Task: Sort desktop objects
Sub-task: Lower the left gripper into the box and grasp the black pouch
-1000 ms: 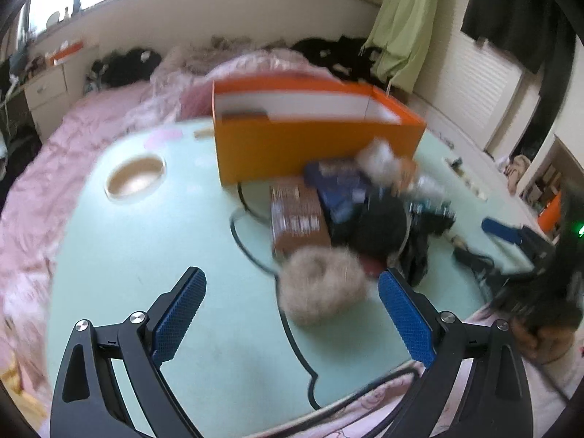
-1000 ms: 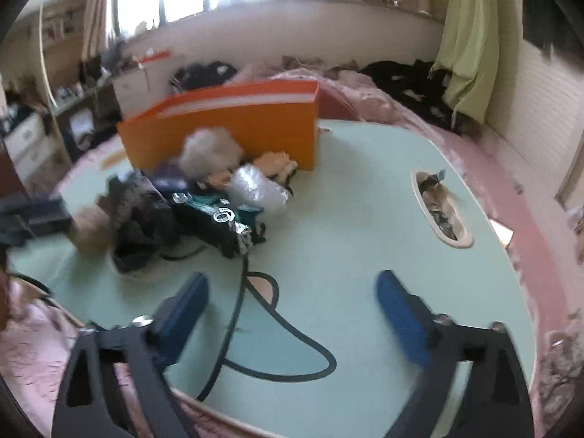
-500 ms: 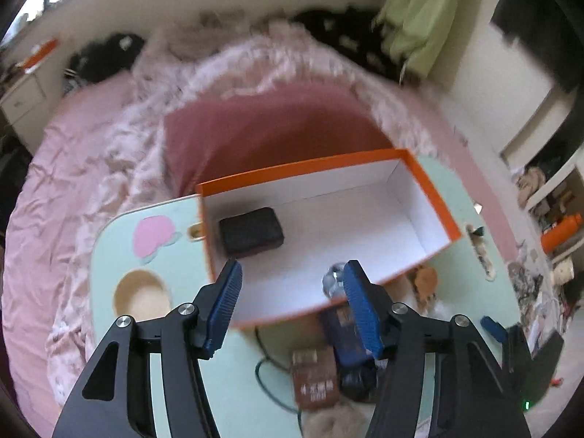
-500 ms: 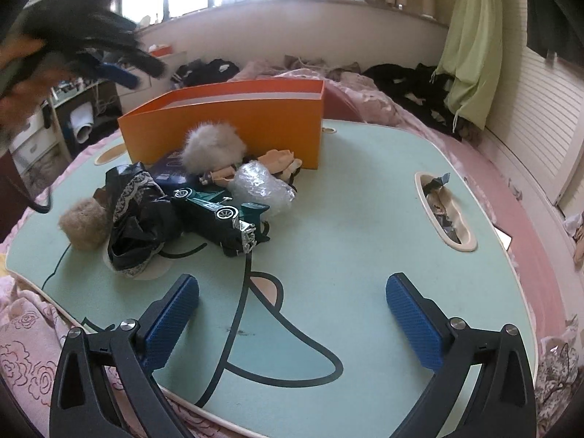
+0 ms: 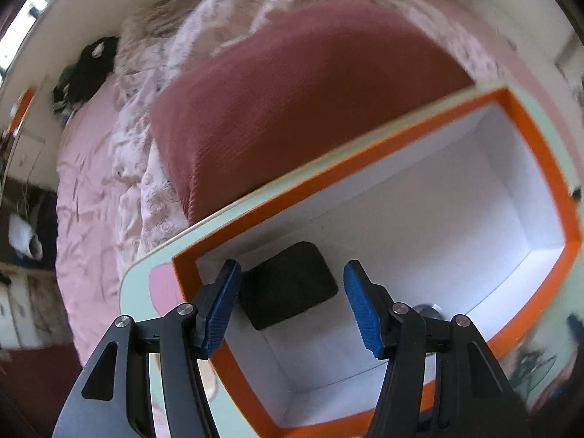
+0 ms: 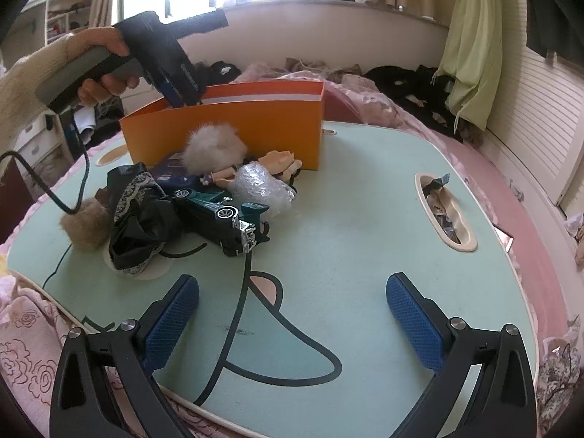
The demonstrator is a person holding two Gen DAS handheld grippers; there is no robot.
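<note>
While the left hand-held gripper (image 5: 292, 301) hovers half-open and empty over the orange box (image 5: 540, 168), it should retreat cleanly. Right hand-held gripper (image 6: 292, 323) gapes wide; the toy car (image 6: 222, 215) at eleven o'clock looks next.

Right gripper (image 6: 292, 310) wide, left gripper (image 5: 292, 306) half-parted.

Inside the orange box (image 5: 540, 168), a shiny rounded object (image 5: 427, 308) sits mostly hidden behind the left gripper (image 5: 292, 304); possibly a bottle top. From the right wrist view, the box wall conceals that gripper's fingertips and the box's contents. Motion blur smears the bedding (image 5: 109, 168) and table corner (image 5: 536, 361), and the dark toy car (image 6: 219, 215) lettering is too small to read
</note>
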